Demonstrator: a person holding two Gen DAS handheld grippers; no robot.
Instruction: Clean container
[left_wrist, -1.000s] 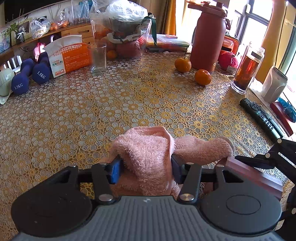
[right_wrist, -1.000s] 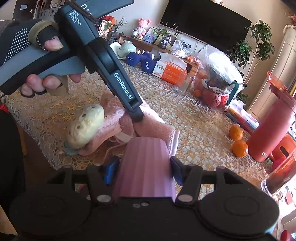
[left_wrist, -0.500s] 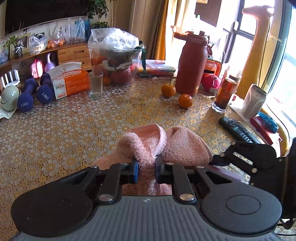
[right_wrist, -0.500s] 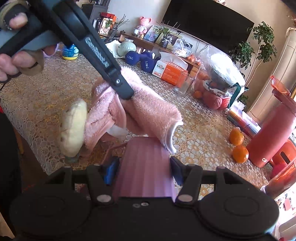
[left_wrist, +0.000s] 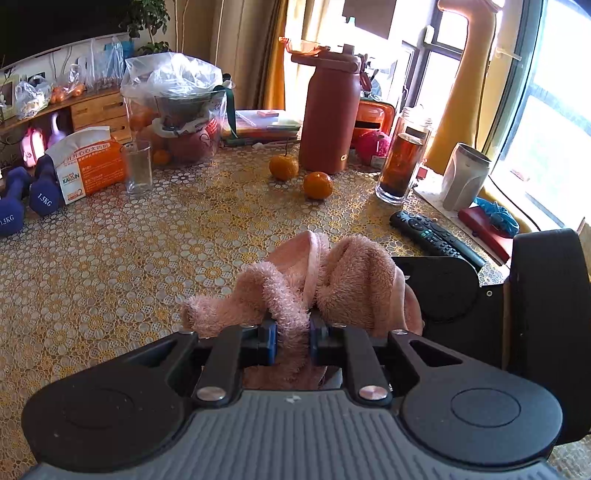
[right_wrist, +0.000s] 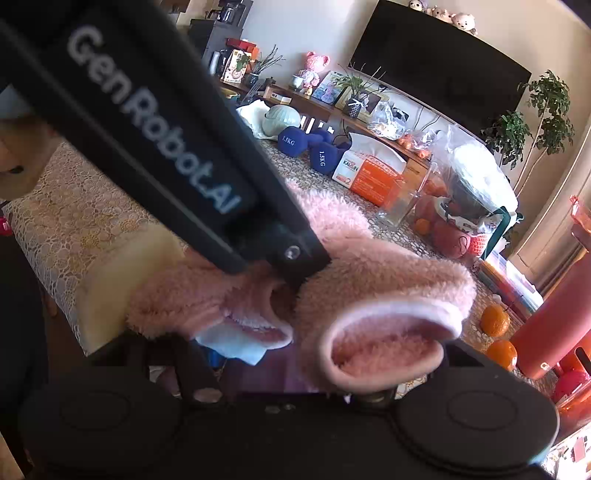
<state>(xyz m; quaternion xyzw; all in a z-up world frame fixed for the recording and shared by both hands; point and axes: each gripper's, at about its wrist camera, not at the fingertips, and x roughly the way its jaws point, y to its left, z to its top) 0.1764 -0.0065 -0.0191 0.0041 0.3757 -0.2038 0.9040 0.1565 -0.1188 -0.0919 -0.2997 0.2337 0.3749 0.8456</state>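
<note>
My left gripper (left_wrist: 291, 339) is shut on a fluffy pink towel (left_wrist: 354, 269), which bunches up over its fingertips. In the right wrist view the same towel (right_wrist: 388, 288) hangs from the left gripper (right_wrist: 295, 273) and drapes over the purple ribbed container (right_wrist: 258, 373). Only a strip of the container shows. My right gripper (right_wrist: 286, 376) is shut on that container, its fingers mostly hidden by the towel. The right gripper's black housing (left_wrist: 454, 295) sits just right of the towel.
The table (left_wrist: 110, 277) has a gold lace cloth. On it stand a red bottle (left_wrist: 328, 114), two oranges (left_wrist: 317, 184), a tea jar (left_wrist: 402, 162), a remote (left_wrist: 436, 232), a glass (left_wrist: 138, 166), an orange box (left_wrist: 88, 162) and blue dumbbells (left_wrist: 44, 188).
The left gripper closed tighter on the towel, lifted it off the table and carried it onto the container in the right gripper. The towel now covers most of the container.
</note>
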